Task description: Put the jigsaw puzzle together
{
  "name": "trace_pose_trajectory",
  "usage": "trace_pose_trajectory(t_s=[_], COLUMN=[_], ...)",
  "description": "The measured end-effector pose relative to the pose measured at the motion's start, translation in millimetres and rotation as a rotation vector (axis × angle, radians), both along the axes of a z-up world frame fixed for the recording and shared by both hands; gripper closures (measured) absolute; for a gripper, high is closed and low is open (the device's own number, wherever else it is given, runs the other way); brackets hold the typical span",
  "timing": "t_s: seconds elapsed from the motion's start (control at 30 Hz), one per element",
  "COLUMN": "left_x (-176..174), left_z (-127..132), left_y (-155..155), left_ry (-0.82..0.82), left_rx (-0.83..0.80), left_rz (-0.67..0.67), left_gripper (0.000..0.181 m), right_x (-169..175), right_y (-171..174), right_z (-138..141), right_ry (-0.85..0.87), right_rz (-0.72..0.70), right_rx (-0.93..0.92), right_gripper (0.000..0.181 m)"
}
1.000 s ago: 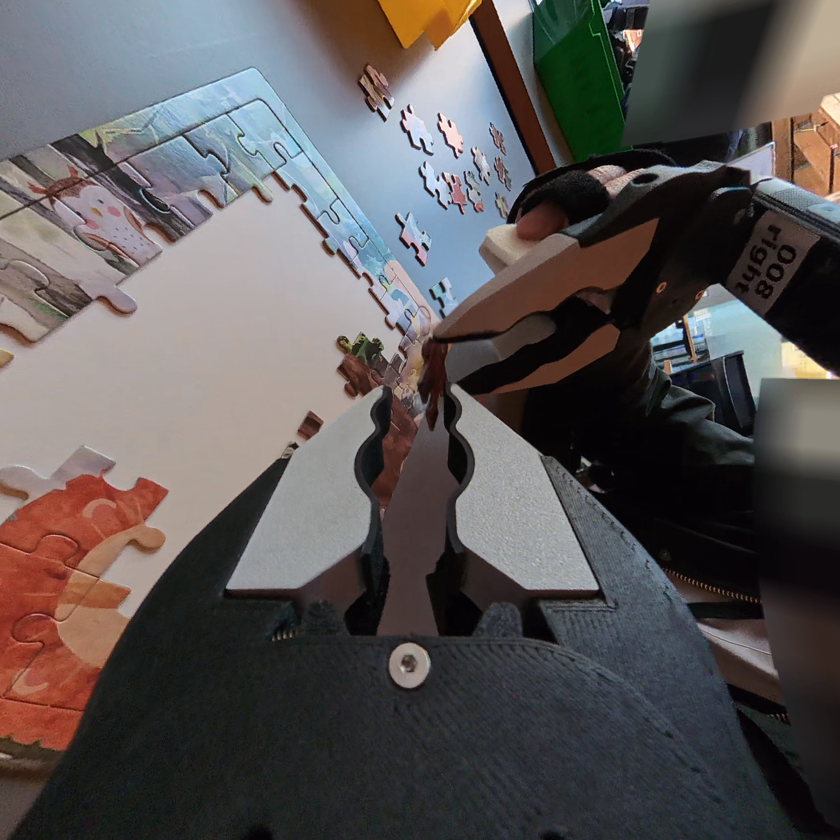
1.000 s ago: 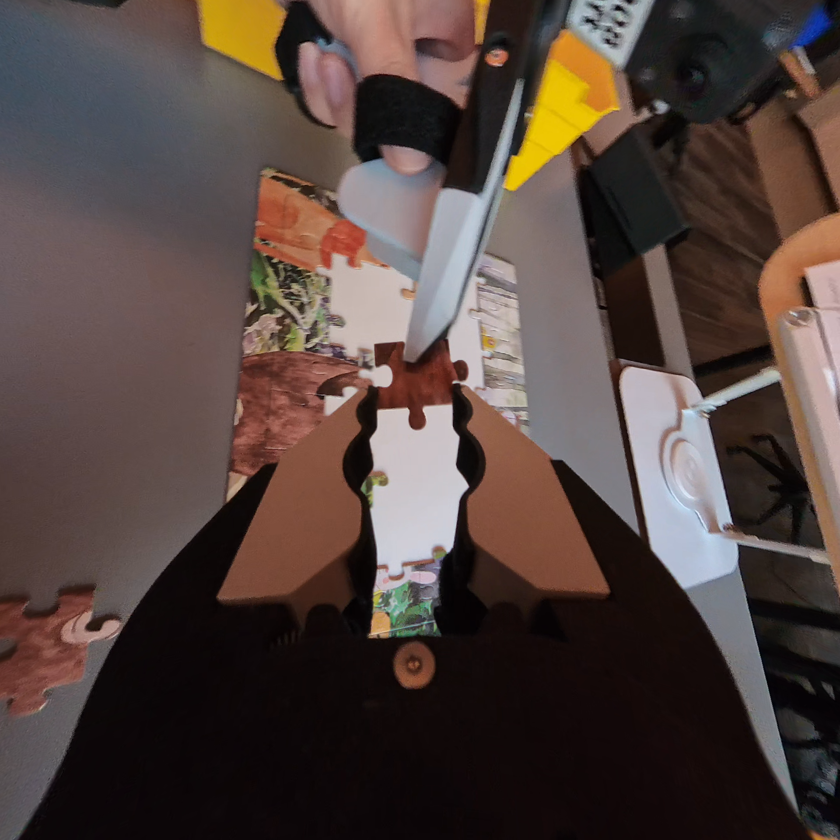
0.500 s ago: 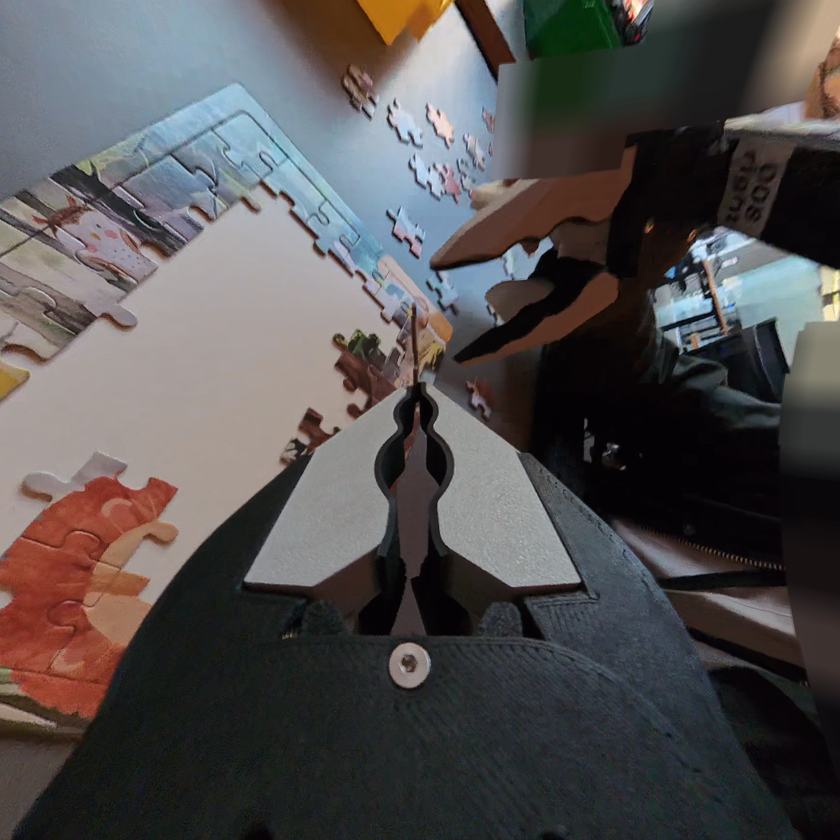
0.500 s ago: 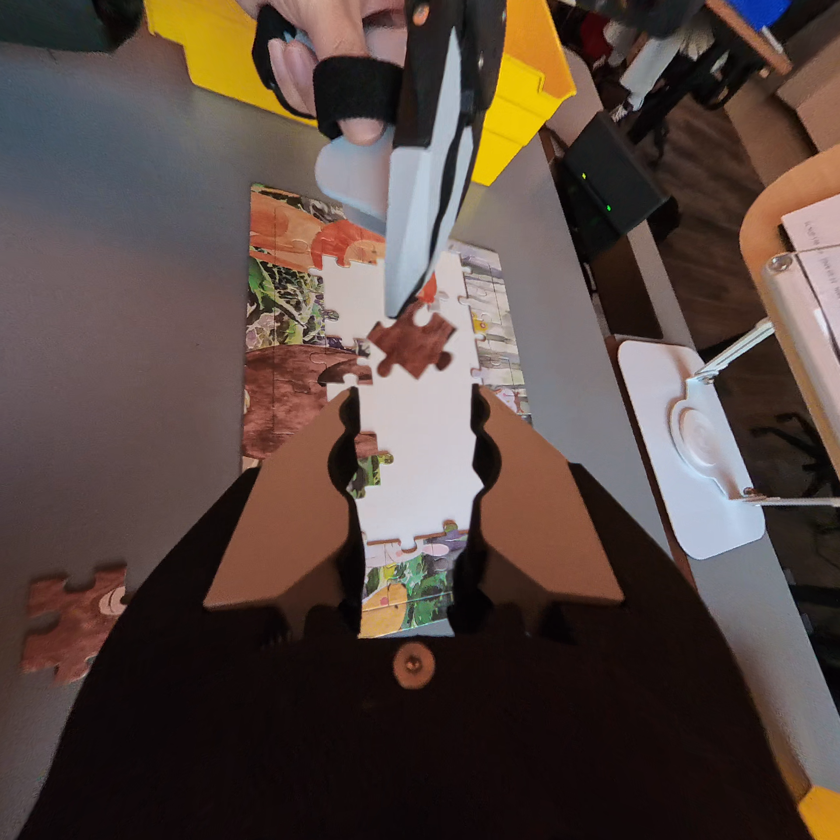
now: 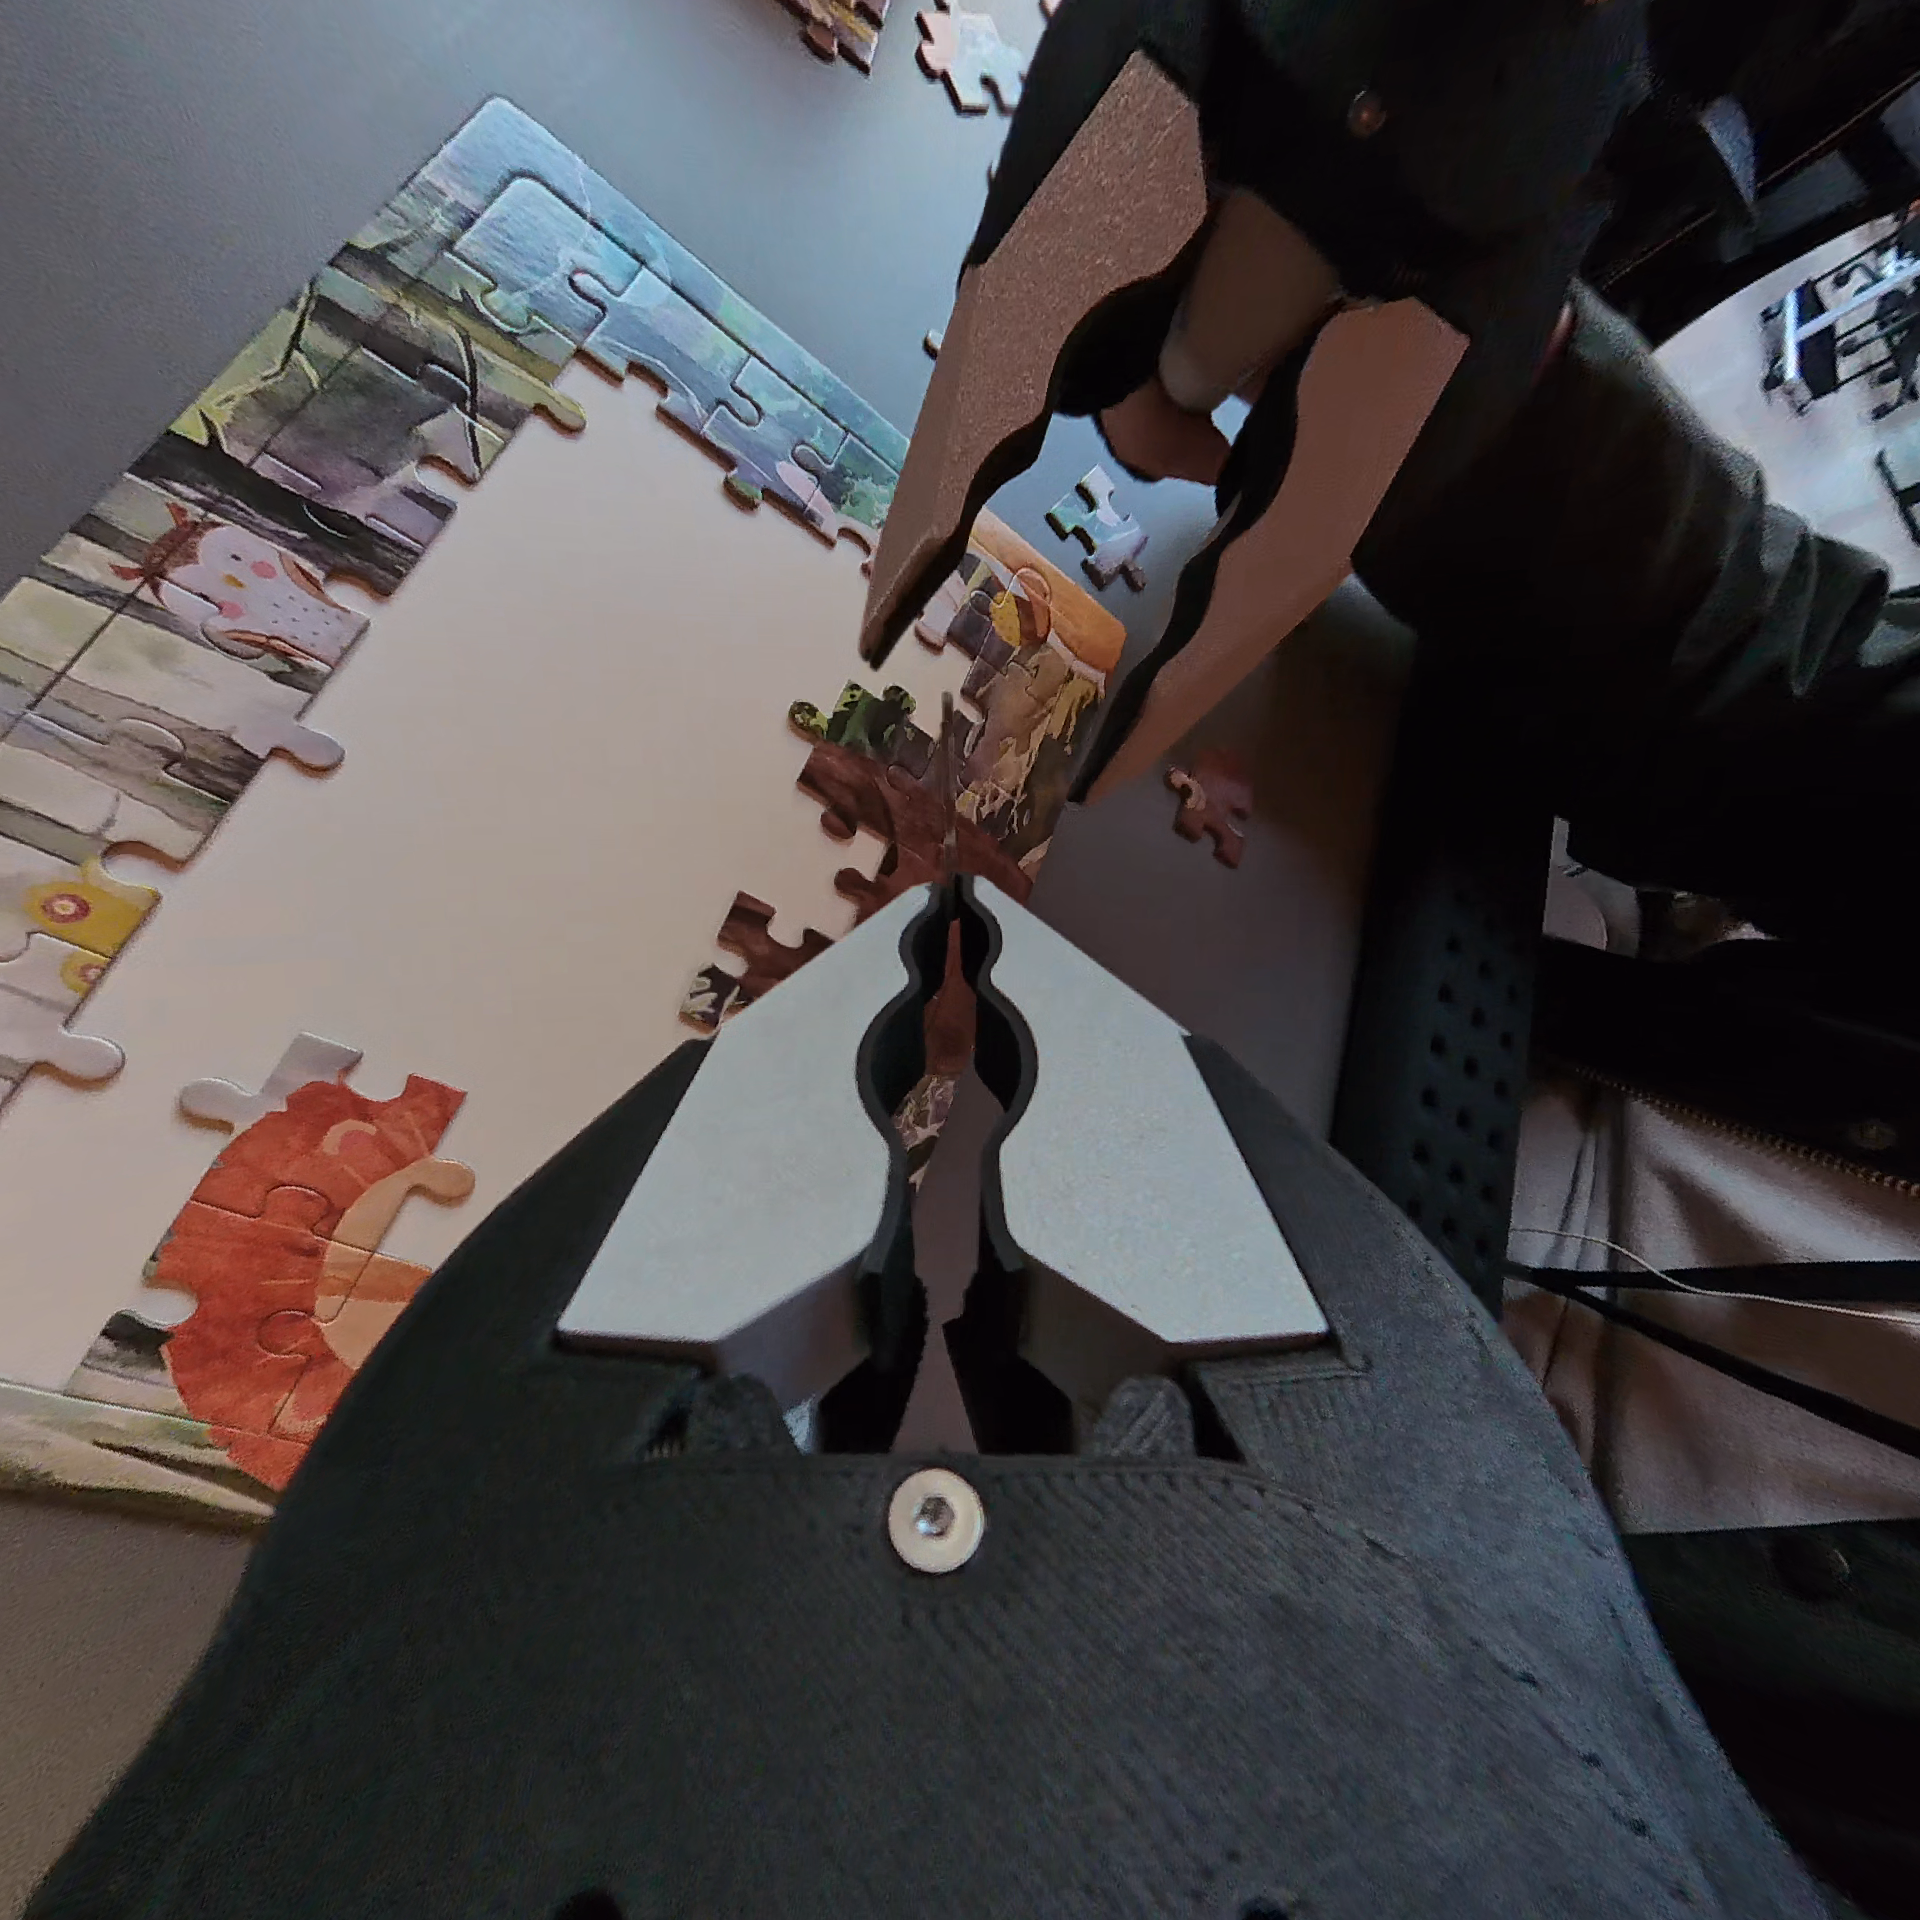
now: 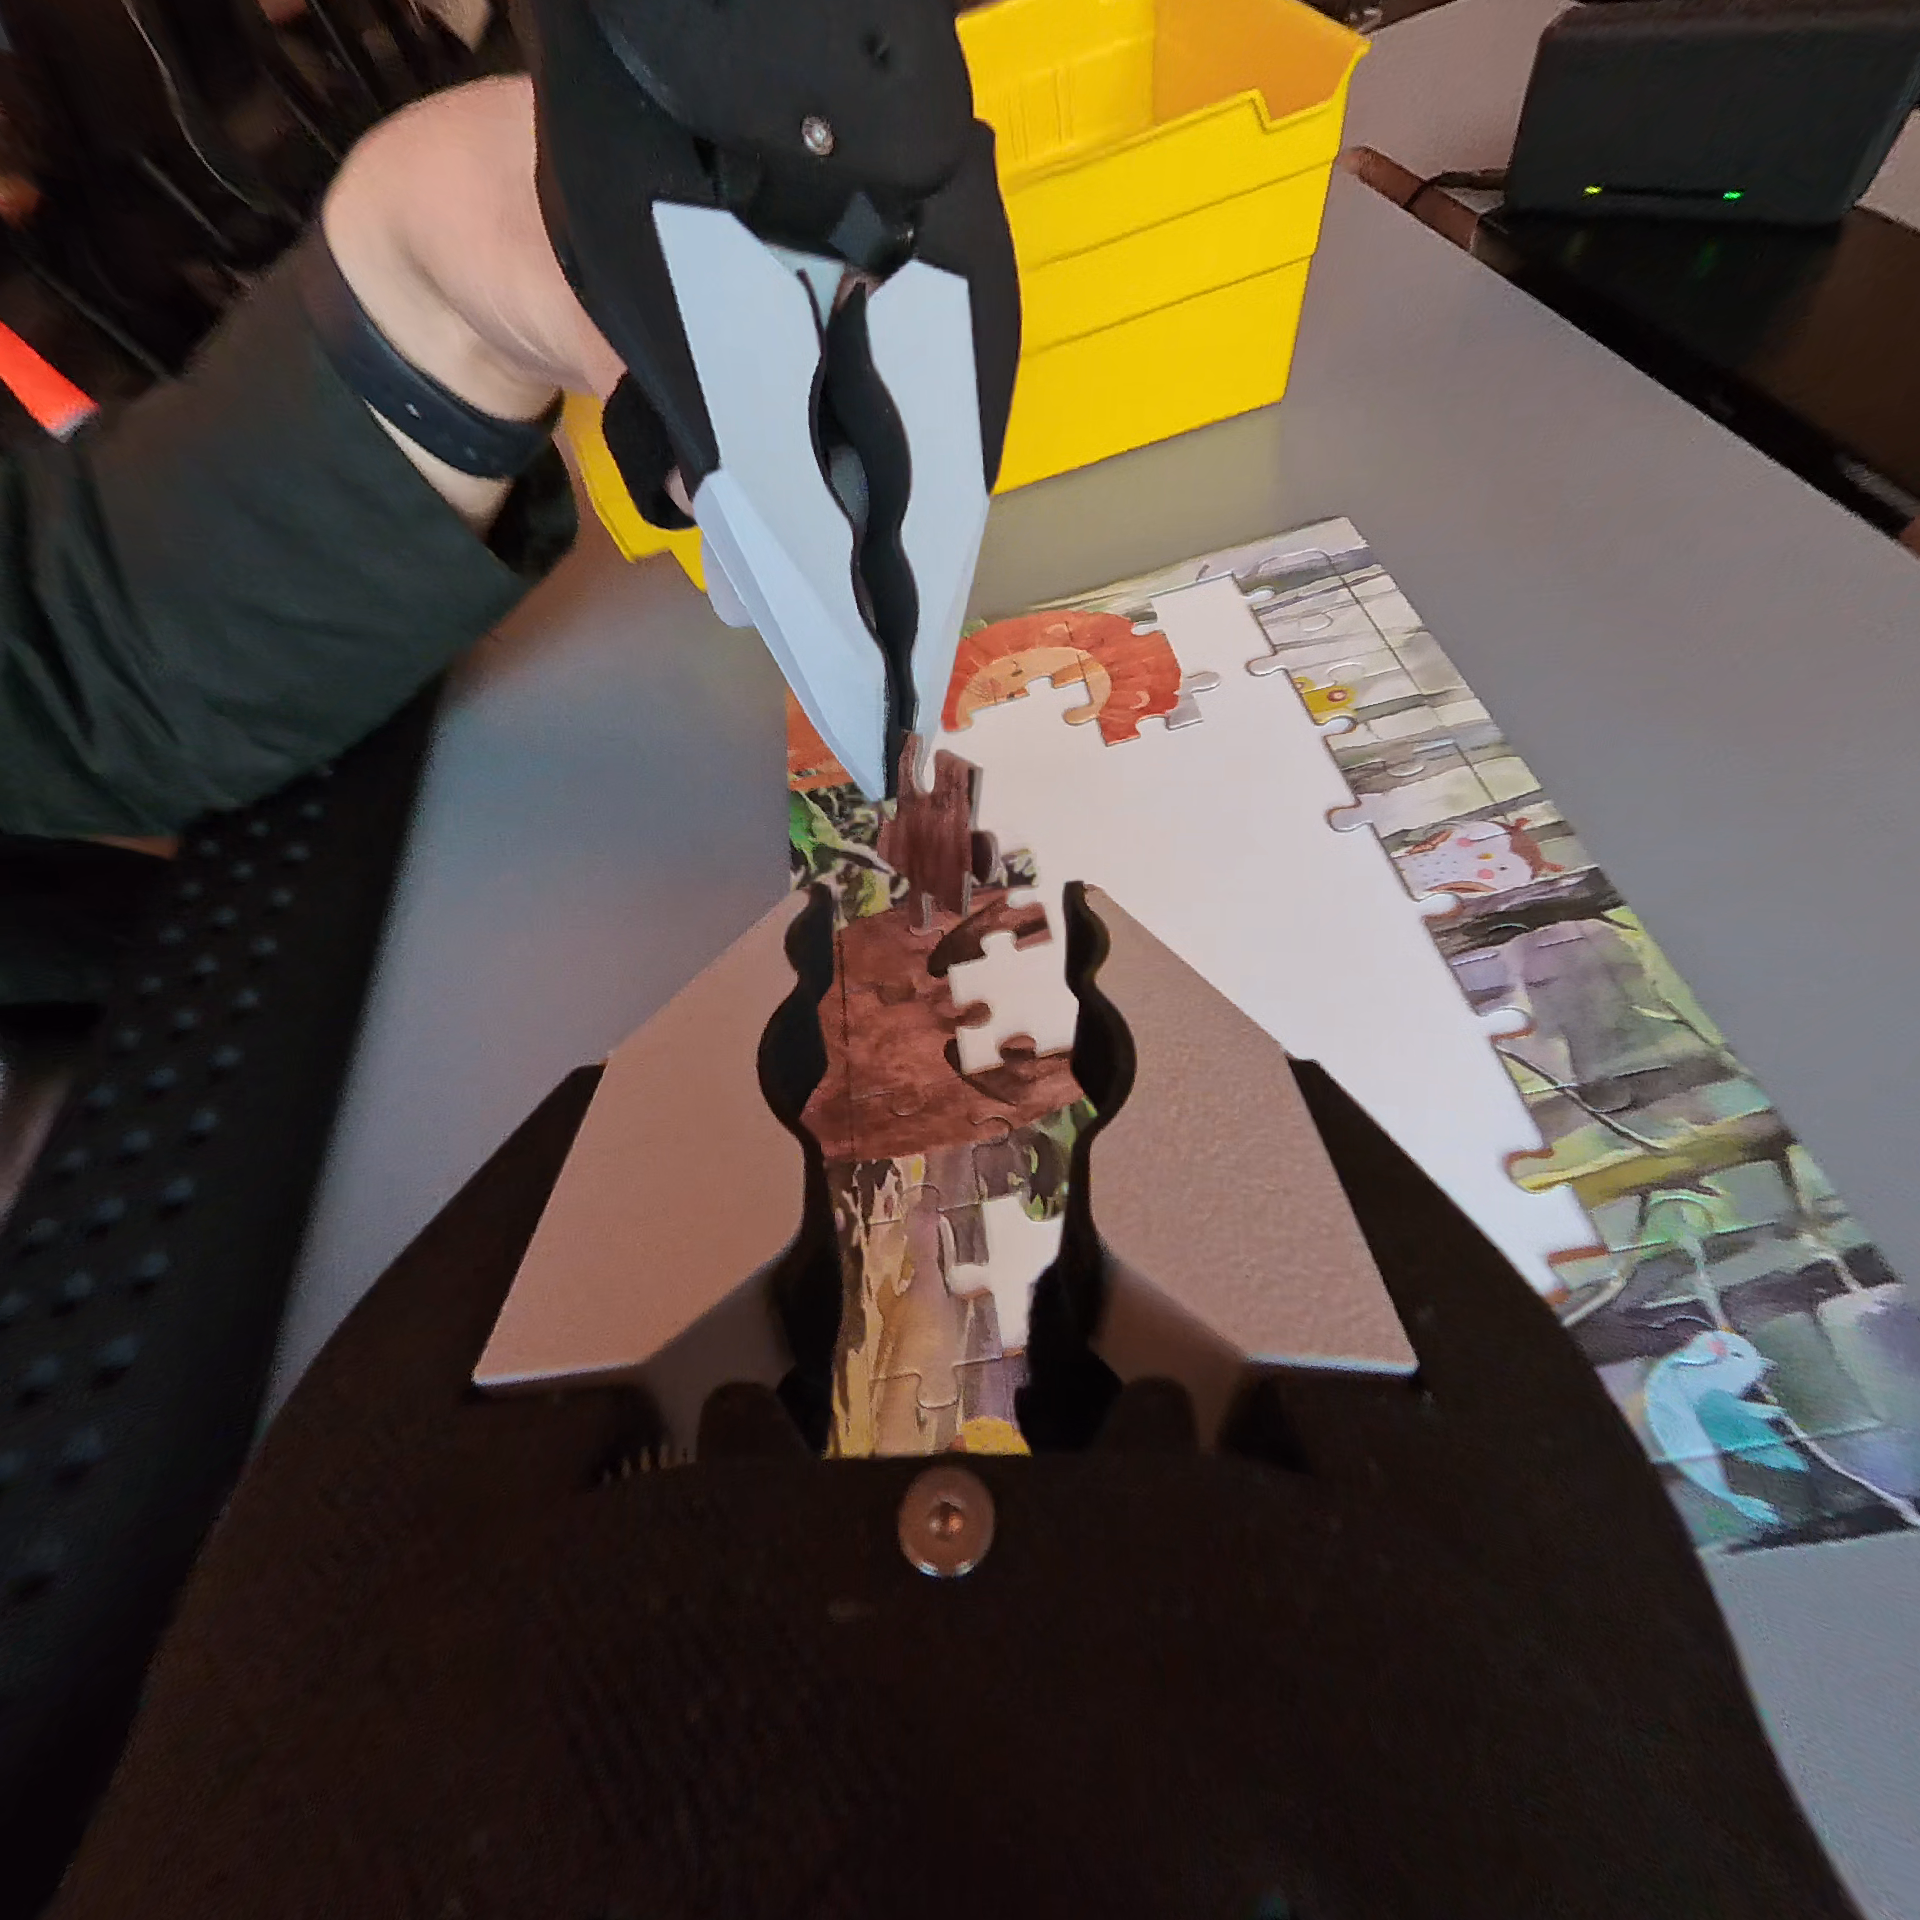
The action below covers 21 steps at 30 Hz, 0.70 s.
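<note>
Right wrist view: left gripper point(image 6: 902, 764) now alone pinches the brown cardboard puzzle piece point(image 6: 935, 831), right gripper point(image 6: 945, 899) having spread wide, empty.

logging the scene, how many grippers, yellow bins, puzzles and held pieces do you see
grippers: 2 (left gripper, right gripper)
yellow bin: 1
puzzle: 1
held piece: 1
total: 5
</note>
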State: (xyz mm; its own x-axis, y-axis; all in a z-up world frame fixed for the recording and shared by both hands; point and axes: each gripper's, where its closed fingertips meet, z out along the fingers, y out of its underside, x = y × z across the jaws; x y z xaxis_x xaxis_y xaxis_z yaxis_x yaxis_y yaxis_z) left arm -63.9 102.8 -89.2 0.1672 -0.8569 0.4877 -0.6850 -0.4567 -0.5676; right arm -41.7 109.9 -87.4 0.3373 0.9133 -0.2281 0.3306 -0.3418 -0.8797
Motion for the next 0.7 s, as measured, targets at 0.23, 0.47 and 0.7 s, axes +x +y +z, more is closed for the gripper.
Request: trace_pose_trajectory(t_s=[0.23,0.47,0.7], left_x=[11.4,19.6,31.8], left_z=[36.2,65.4,61.5], left_y=[8.8,10.7,1.9], left_ry=[-0.204,-0.373,-0.392], left_rx=[-0.037,-0.032,-0.060], left_rz=[0.074,0.088,0.061], left_gripper=[0.181,0.181,0.181], right_x=[-0.7,9.9,17.2], right_y=[8.3,15.4,17.6], right_z=[18.8,70.8,83.6], right_ry=[0.251,0.582,0.657], right_rz=[-0.040,-0.057,-0.068], right_rx=[-0.191,-0.227,-0.254], right_gripper=[0.150,0.180,0.180])
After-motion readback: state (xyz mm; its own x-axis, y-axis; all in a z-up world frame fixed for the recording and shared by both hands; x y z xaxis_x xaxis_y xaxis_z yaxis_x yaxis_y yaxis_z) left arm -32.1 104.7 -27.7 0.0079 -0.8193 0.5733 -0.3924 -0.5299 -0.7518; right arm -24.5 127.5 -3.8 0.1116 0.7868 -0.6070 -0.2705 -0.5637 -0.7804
